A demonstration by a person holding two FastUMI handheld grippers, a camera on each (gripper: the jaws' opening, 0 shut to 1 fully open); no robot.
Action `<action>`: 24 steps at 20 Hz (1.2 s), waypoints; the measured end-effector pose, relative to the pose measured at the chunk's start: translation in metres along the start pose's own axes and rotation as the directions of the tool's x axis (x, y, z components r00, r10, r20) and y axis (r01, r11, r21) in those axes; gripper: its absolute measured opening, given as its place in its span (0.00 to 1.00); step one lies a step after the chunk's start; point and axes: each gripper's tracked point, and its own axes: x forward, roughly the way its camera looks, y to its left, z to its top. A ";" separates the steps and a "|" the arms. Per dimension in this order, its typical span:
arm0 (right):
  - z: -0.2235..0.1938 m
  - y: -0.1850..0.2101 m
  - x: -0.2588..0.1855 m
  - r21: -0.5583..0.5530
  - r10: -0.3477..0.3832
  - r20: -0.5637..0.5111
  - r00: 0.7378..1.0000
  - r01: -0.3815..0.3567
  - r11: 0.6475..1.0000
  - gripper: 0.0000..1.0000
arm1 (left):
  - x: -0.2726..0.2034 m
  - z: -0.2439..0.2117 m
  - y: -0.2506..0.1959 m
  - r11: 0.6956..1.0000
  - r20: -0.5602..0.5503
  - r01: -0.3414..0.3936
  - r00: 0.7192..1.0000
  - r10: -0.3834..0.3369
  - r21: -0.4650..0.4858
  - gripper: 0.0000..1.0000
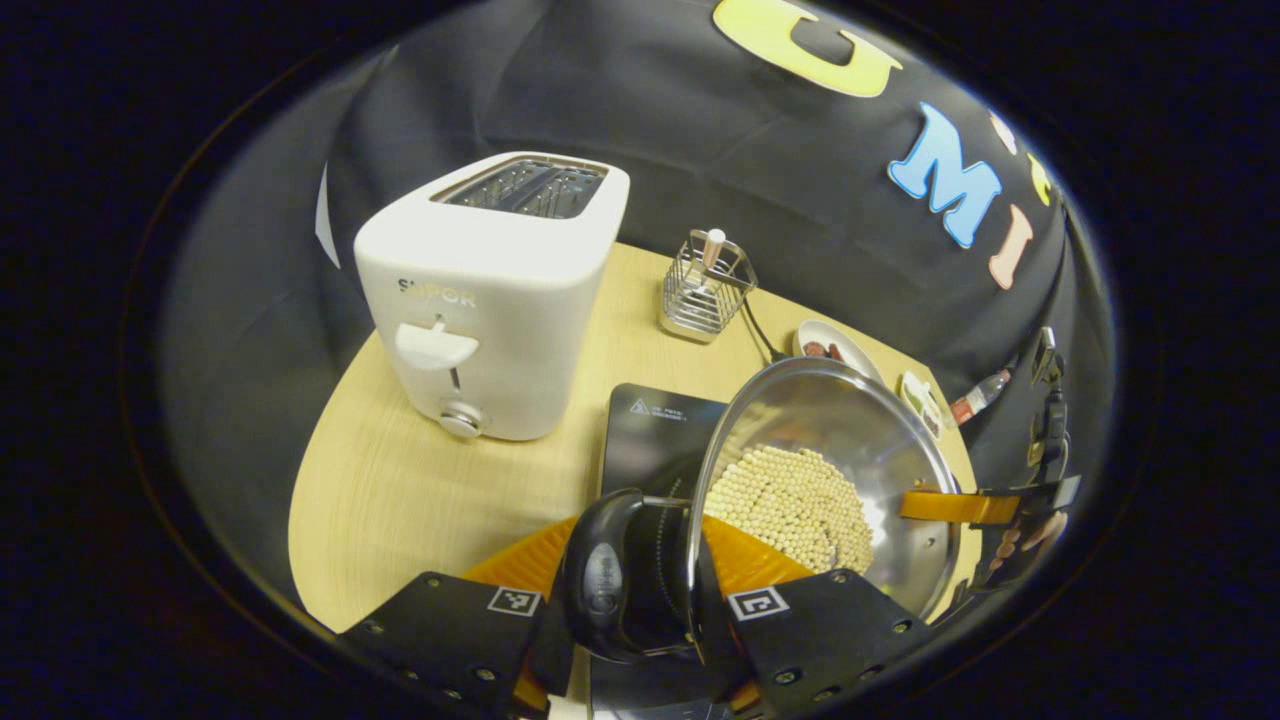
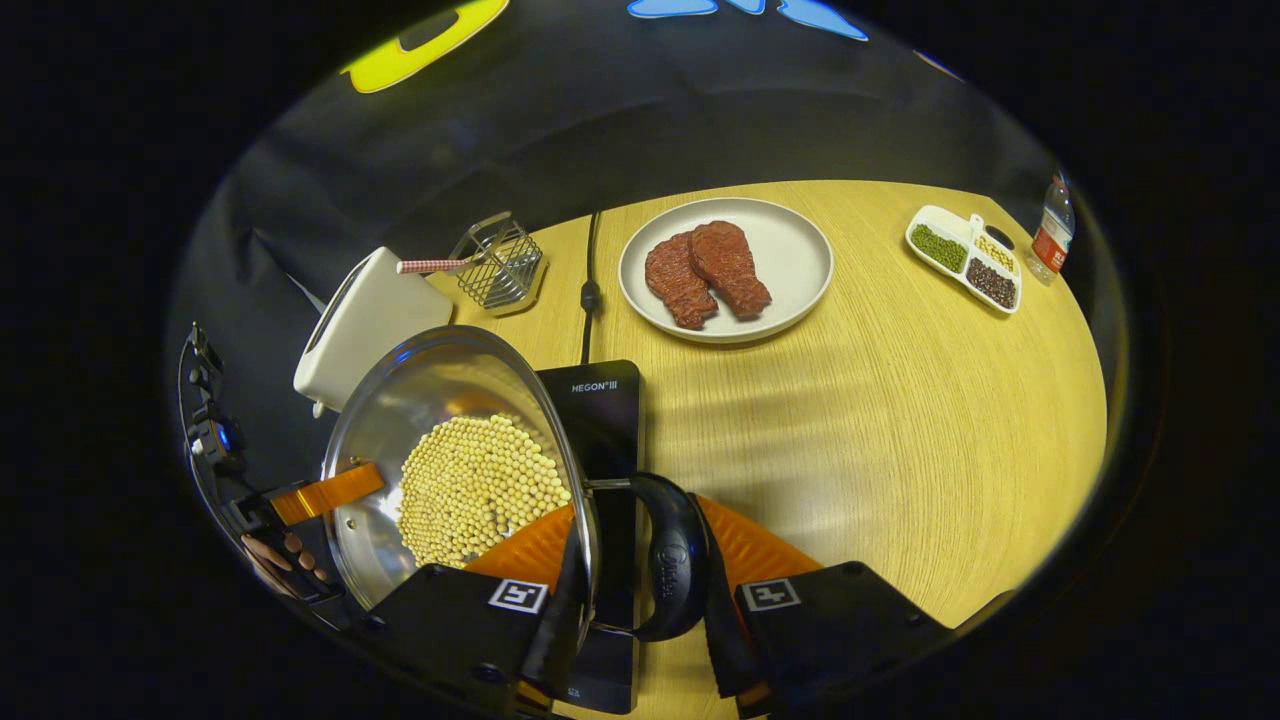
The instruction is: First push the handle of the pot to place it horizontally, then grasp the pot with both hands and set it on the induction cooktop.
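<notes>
A steel pot (image 1: 880, 440) (image 2: 400, 420) with pale beans in its bottom hangs over the black induction cooktop (image 1: 655, 430) (image 2: 605, 410); whether it touches the cooktop I cannot tell. My left gripper (image 1: 640, 610) is shut on one black loop handle (image 1: 605, 575), with the pot's rim between its fingers. On the opposite side, my right gripper (image 2: 640, 600) is shut on the other black handle (image 2: 675, 560). Each view also catches the other gripper across the pot, the right gripper (image 1: 960, 505) and the left gripper (image 2: 325, 495), with a hand behind it.
A white toaster (image 1: 490, 290) (image 2: 365, 320) and a wire utensil rack (image 1: 705, 290) (image 2: 500, 265) stand behind the cooktop. A plate with two meat pieces (image 2: 725, 265), a divided dish of beans (image 2: 965, 255) and a bottle (image 2: 1050, 235) sit to the right. A power cable (image 2: 590, 290) runs back.
</notes>
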 end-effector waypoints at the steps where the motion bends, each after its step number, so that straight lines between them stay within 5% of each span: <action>1: -0.001 0.000 -0.001 0.001 0.000 -0.002 1.000 0.000 1.000 0.53 | 0.000 0.000 0.000 1.000 0.001 -0.002 1.000 0.002 0.000 0.56; 3: -0.001 0.001 0.000 0.007 -0.003 -0.008 1.000 0.003 1.000 0.58 | 0.000 0.000 0.000 1.000 0.002 -0.002 1.000 0.002 -0.002 0.49; 9: -0.009 0.003 0.001 0.012 -0.010 -0.034 0.999 0.011 1.000 0.59 | -0.001 -0.002 0.001 0.999 -0.022 -0.038 0.999 0.038 0.001 0.58; 11: -0.009 0.010 -0.003 0.009 0.001 -0.026 1.000 0.000 1.000 0.89 | 0.001 -0.005 0.011 0.994 -0.035 -0.110 0.993 0.110 0.006 0.60; 12: -0.008 0.010 -0.004 0.004 -0.001 -0.015 1.000 0.001 1.000 0.99 | 0.000 -0.007 0.018 0.990 -0.050 -0.140 0.989 0.141 0.011 0.74; 15: -0.006 0.005 -0.010 -0.017 -0.010 0.006 1.000 0.010 1.000 0.98 | -0.008 -0.017 0.017 0.984 -0.090 -0.174 0.981 0.172 -0.022 0.92; 24: -0.004 -0.014 -0.069 -0.016 0.006 0.086 0.996 -0.005 1.000 0.98 | -0.071 0.012 -0.003 0.970 0.029 -0.229 0.973 0.228 0.074 0.92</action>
